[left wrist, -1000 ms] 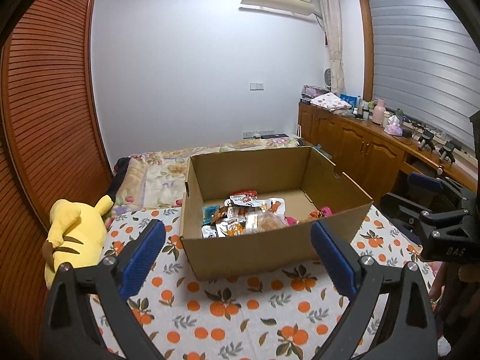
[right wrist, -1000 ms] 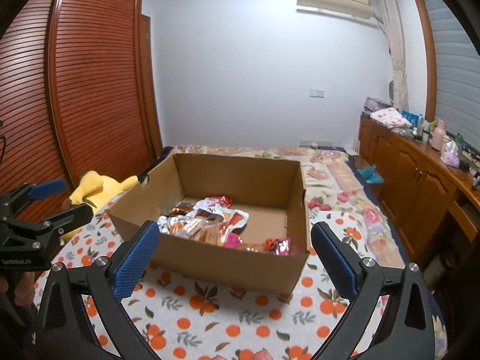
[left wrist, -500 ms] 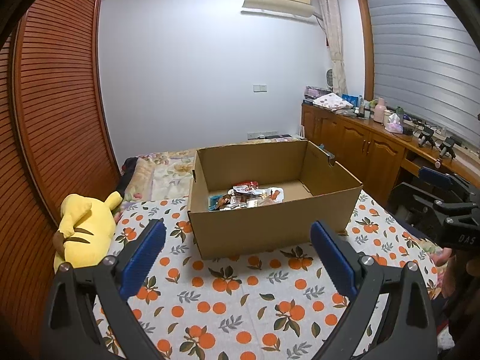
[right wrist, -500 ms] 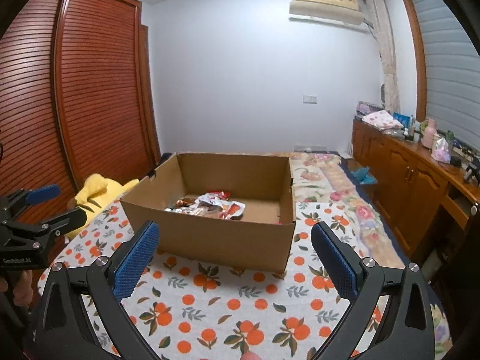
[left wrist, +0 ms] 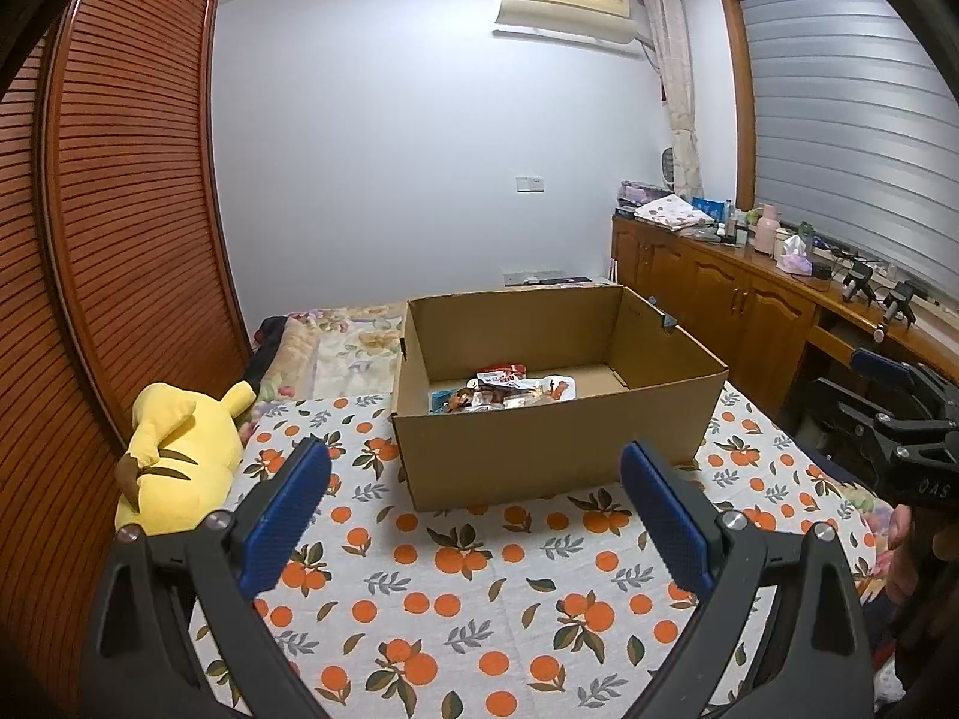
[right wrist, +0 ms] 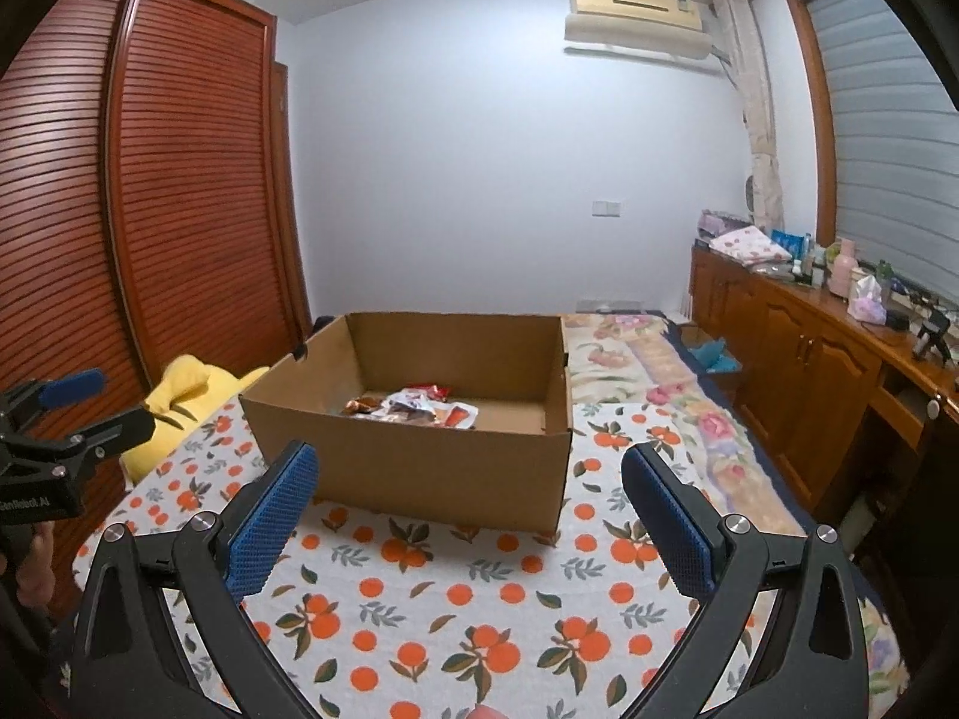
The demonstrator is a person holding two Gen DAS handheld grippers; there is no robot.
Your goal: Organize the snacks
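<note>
Left wrist view: left gripper [left wrist: 476, 512] spread wide, empty. One cardboard box [left wrist: 557, 449] at 12 o'clock holds a heap of snack packets [left wrist: 506, 390], too jumbled to count. One yellow plush toy [left wrist: 180, 449] at 9 o'clock.

Right wrist view: right gripper [right wrist: 470, 515] spread, empty; the box at 12 o'clock on one orange-print cloth [right wrist: 455, 593].

Colours rn: plain brown cardboard box [left wrist: 557, 449] ahead of the fingers, w/ a pile of snack packets [left wrist: 509, 389] inside, mostly red, white, silver + a bit of teal. Bedspread [left wrist: 479, 587] under the fingers is white w/ an orange-fruit & grey-green leaf print. Both grippers are black w/ blue textured pads [left wrist: 287, 515], same on the right one [right wrist: 270, 521]. Bright yellow plush [left wrist: 180, 455] w/ brown stripes left of the left fingers. Reddish-brown slatted wardrobe [right wrist: 180, 210], pale lilac-white wall [left wrist: 389, 150].
</note>
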